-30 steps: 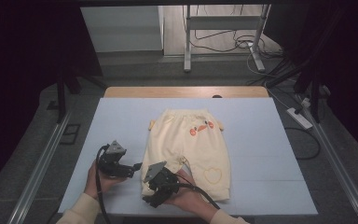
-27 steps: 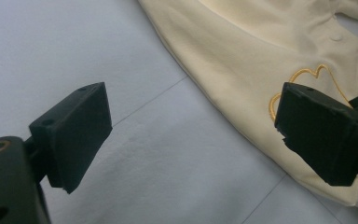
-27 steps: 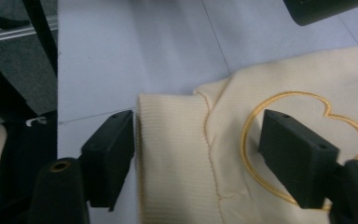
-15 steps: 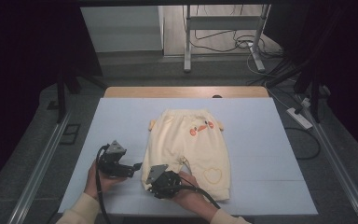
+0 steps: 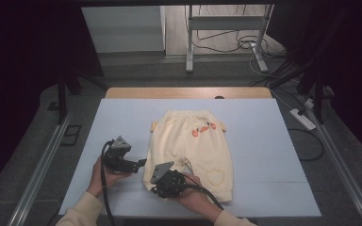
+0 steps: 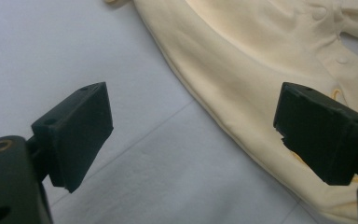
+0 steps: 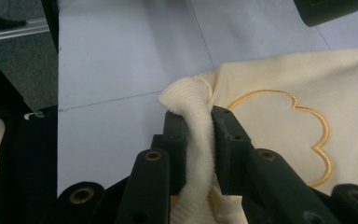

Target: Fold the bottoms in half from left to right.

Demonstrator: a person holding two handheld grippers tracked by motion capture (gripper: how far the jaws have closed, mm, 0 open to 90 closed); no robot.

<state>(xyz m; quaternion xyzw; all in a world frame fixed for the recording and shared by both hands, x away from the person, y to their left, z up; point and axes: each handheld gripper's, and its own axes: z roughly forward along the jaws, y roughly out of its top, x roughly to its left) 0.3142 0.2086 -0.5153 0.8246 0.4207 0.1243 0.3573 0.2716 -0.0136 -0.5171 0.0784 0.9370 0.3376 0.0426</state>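
Cream baby trousers [image 5: 188, 141] lie flat on the pale blue mat [image 5: 264, 141], waistband at the far side, with an orange print near the waist [image 5: 201, 129]. My right gripper [image 5: 156, 184] sits at the near left leg's hem. In the right gripper view it [image 7: 198, 126] is shut on the ribbed cuff [image 7: 186, 95], which bulges up between the jaws beside a yellow stitched outline [image 7: 324, 123]. My left gripper [image 5: 139, 163] hovers just left of the trousers. In the left gripper view it [image 6: 191, 126] is open, with mat and the trouser edge [image 6: 251, 60] between the jaws.
The mat covers a wooden table [image 5: 188, 92]. Metal rails [image 5: 42, 169] run along both sides on the grey floor. A power strip [image 5: 302, 118] and cables lie at the right. A stand's legs [image 5: 188, 42] are beyond the table.
My right gripper has shifted slightly at the near left leg's hem. The left gripper has stayed in place beside the trousers.
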